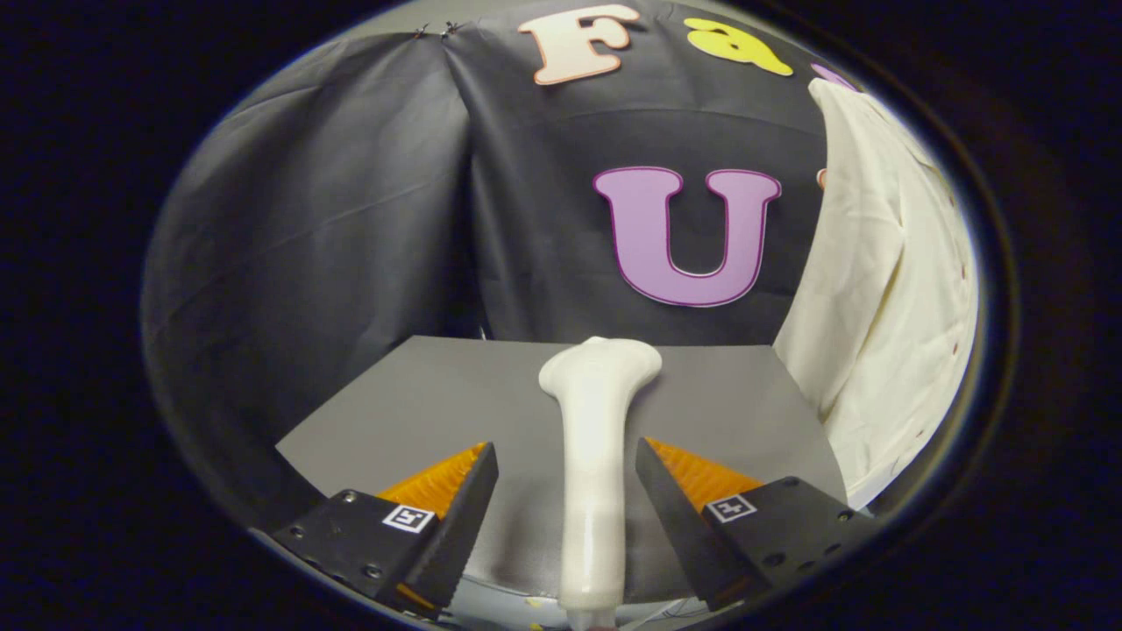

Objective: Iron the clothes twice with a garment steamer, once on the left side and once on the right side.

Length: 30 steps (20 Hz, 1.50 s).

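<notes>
Gripper view looks forward over a grey table toward the black cloth wall of the booth. A white garment steamer lies between the two fingers, its long axis running straight ahead along them. Its slim handle end sits nearest the camera, low between the finger bases, and its broader, flared head points away, reaching just beyond the fingertips toward the far edge of the table. The gripper stands wide: each finger is set clear of the steamer's body, with a strip of table showing on either side, so neither one presses on it. Whether the steamer rests flat on the table or is propped a little cannot be told from here.

Ahead and off to the right of the right-hand finger, a cream shirt hangs down past the table's far right corner, well apart from the steamer's head. A row of small dark buttons runs down its outer edge.

No brand or readable writing shows on the steamer. Each finger carries a small square black-and-white marker on top.
</notes>
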Each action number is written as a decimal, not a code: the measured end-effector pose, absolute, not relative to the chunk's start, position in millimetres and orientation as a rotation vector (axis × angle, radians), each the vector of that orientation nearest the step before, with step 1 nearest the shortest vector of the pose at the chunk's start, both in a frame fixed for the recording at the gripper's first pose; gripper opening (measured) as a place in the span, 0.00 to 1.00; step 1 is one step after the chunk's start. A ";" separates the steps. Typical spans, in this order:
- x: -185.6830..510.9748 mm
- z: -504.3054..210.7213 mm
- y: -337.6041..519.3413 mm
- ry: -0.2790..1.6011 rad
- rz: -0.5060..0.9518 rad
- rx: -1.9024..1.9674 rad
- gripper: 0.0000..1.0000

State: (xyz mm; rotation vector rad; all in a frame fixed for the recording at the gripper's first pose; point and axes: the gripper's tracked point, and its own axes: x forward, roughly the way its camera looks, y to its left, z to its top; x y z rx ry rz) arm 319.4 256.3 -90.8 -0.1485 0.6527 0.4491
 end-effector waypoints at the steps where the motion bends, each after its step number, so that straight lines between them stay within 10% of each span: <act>1: 323.8 -96.2 255.5 0.677 0.439 -0.150 0.97; 3: 333.1 -106.6 259.5 0.728 0.436 -0.107 0.97; 10: 338.5 -123.6 255.8 0.812 0.432 -0.054 0.44; 30: 341.7 -10.1 257.4 0.449 0.544 -0.065 0.39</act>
